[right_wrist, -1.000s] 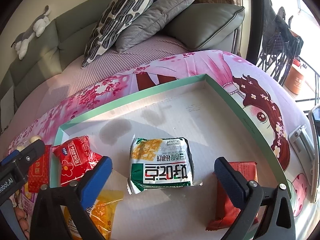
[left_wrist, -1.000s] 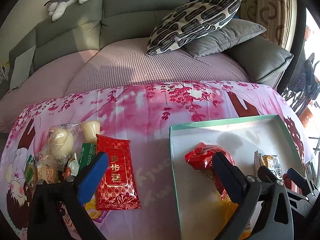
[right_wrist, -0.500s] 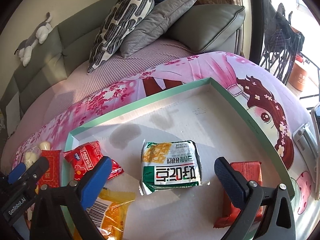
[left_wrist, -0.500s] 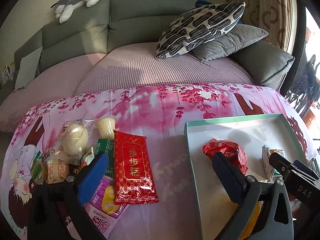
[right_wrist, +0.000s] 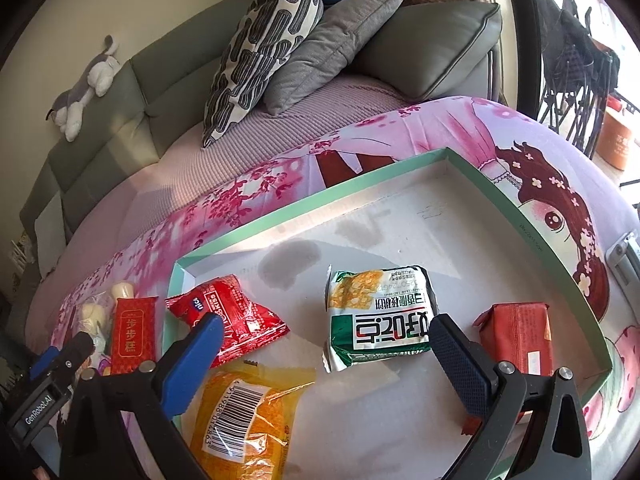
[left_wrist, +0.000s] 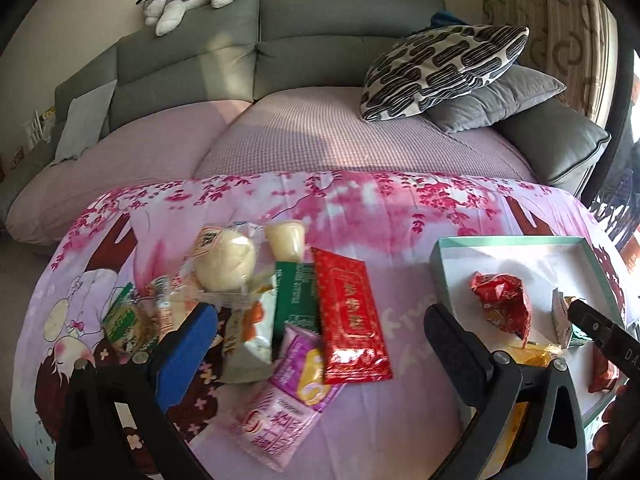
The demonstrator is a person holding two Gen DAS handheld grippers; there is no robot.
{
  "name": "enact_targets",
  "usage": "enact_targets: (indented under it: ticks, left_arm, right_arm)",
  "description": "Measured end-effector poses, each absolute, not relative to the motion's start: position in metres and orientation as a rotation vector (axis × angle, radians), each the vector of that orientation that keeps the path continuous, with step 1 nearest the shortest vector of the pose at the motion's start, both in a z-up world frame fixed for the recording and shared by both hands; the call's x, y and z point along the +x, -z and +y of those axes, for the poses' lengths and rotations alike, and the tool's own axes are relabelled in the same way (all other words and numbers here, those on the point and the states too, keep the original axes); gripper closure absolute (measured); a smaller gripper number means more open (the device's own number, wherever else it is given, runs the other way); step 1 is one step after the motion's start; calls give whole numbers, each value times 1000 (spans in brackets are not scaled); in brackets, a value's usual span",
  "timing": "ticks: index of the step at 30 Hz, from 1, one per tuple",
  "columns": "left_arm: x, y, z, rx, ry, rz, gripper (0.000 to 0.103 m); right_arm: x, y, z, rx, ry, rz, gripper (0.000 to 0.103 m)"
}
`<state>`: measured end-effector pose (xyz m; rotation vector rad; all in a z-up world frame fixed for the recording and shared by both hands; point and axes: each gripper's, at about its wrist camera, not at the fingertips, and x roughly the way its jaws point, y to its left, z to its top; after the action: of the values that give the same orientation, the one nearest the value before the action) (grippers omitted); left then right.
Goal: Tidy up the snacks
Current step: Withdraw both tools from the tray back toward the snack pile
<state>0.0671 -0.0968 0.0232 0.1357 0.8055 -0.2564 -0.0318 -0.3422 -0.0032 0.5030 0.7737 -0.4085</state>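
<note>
- Left gripper (left_wrist: 320, 336): jaws spread wide, nothing held; it hangs over the loose snack pile on the pink floral cloth (left_wrist: 400, 208).
- Between its fingers lie the long red packet (left_wrist: 350, 316) with gold print, the green packet (left_wrist: 296, 300) just beside it, and the pink-and-yellow sachet (left_wrist: 298, 376), partly under the red one.
- By the blue finger: a wrapped pale bun (left_wrist: 226, 264) and a small cup of pale jelly (left_wrist: 285, 240), touching the pile.
- Right gripper (right_wrist: 326, 340): jaws released, empty, above the mint-rimmed tray (right_wrist: 304, 208).
- The green-and-white noodle pack (right_wrist: 380, 316) lies flat between its fingers, print upside down.
- Crinkled red bag (right_wrist: 236, 320) touches the blue finger; orange packet (right_wrist: 244, 420), barcode up, lies below; red brick-shaped pack (right_wrist: 516, 336) is outside the dark finger.
- Count in tray: four snacks, one of each kind.
- Count outside: more than five; the far-left ones are too cluttered to tell apart.
</note>
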Motion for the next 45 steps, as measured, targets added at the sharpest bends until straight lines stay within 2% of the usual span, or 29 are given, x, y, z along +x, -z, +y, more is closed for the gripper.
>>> enact_targets:
  ticks: [24,37,45]
  left_arm:
    - [86,-16,19,24,79,879,0]
    - [94,-2,46,-50,54,943,0]
    - [95,1,40,-49,86,936,0]
  right_arm:
    - [0,-45,-240,243,257,739,0]
    - [31,-29,-189,199,148,826,0]
    - [53,-12,-178,267,55,878,0]
